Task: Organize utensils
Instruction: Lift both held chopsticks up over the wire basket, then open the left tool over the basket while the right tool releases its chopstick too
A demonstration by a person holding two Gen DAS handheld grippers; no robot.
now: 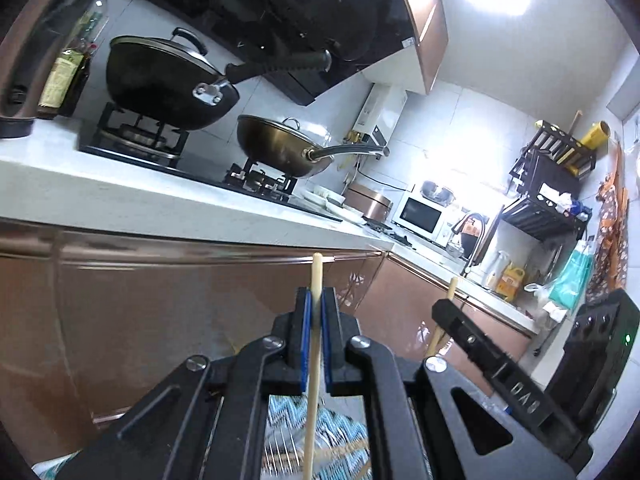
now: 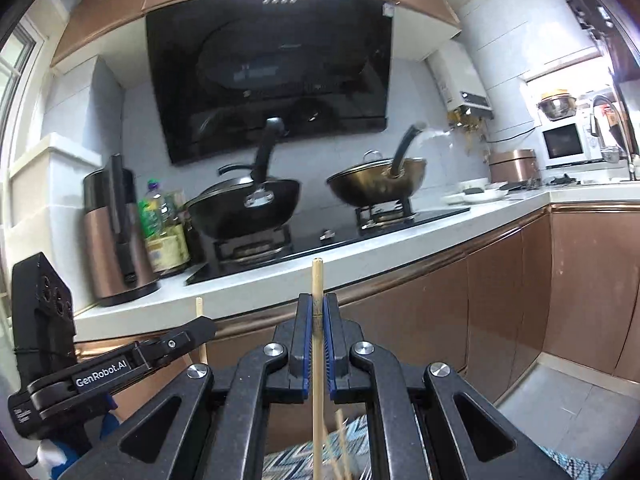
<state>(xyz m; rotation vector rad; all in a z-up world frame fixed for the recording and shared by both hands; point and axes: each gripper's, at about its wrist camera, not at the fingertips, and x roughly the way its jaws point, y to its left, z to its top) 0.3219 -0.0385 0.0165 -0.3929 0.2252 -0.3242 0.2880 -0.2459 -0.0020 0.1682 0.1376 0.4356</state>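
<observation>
Chopsticks are the things in hand: one pale wooden chopstick (image 1: 316, 320) is clamped upright between the blue-padded black jaws of the left gripper (image 1: 317, 308) at the lower centre of the left wrist view, and a second pale wooden chopstick (image 2: 317, 312) is pinched likewise by the right gripper (image 2: 317, 316) at the lower centre of the right wrist view. Both sets of jaws are closed on their sticks. Below each, a zigzag-patterned blue cloth (image 1: 340, 432) is seen, with thin sticks on it that are too blurred to name.

To do this carrying step well, it is judged that both sticks should be kept vertical and the grip firm until a holder is found; a dark rack (image 1: 556, 160) at the right of the left wrist view may serve, though this cannot be confirmed.

"GenRobot.AI" is read on the left gripper's arm at the lower left of the right wrist view.

Farther off, a black lidded wok (image 2: 244, 208) and a brassy metal wok (image 2: 376, 186) are set on the stove.
</observation>
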